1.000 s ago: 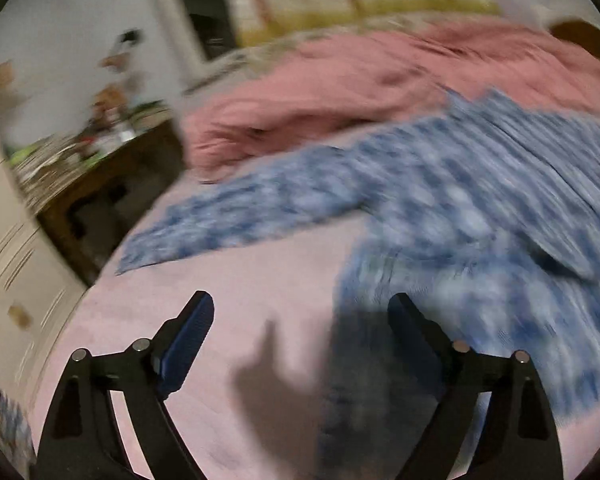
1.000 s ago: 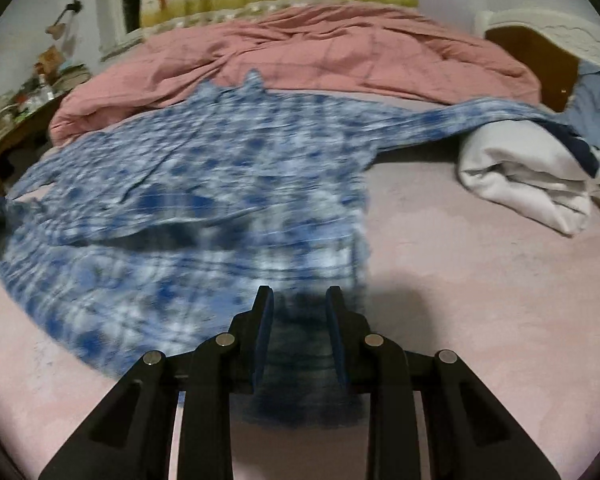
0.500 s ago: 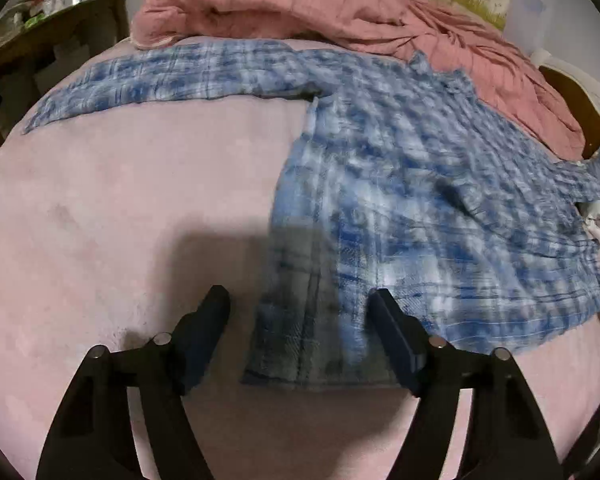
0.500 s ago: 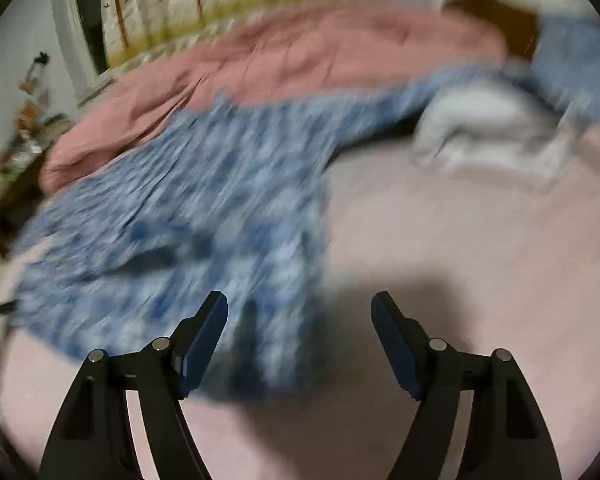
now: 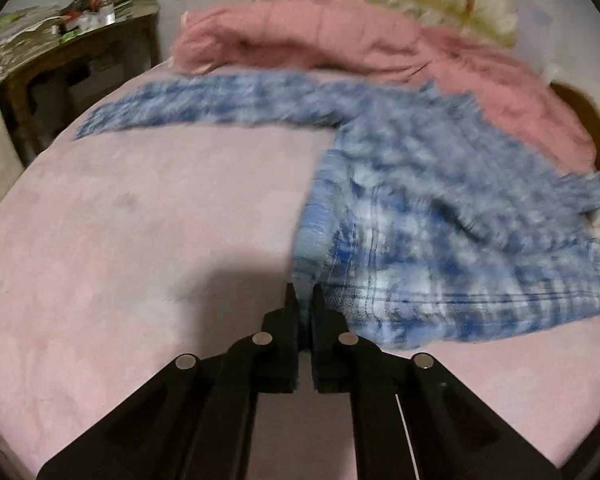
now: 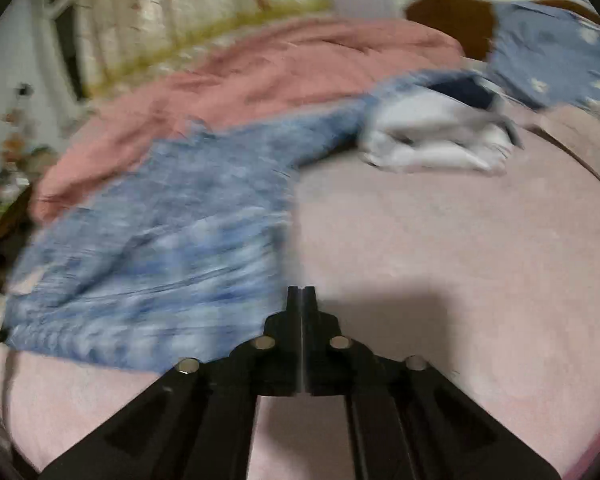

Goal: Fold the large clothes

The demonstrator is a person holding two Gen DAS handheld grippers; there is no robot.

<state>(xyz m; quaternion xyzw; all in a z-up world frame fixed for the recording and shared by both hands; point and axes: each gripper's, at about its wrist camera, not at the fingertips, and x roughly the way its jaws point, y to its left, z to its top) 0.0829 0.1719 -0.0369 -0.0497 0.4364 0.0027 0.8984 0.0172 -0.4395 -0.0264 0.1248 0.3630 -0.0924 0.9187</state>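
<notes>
A blue and white plaid shirt (image 5: 440,216) lies spread on the pink bed sheet (image 5: 140,240), one sleeve stretched to the far left. My left gripper (image 5: 303,296) is shut on the shirt's near left hem corner. In the right wrist view the shirt (image 6: 172,240) lies left of centre. My right gripper (image 6: 301,294) is shut, its jaws pressed together at the shirt's near right hem corner; cloth between them is not visible.
A rumpled pink blanket (image 5: 360,40) lies behind the shirt. A white folded bundle (image 6: 436,140) and a blue garment (image 6: 552,52) sit at the far right near the headboard. A cluttered wooden table (image 5: 60,52) stands beside the bed at left.
Both grippers were open half a second ago and are now shut at the shirt's near hem corners. The left one swung from the sleeve side to the hem.
</notes>
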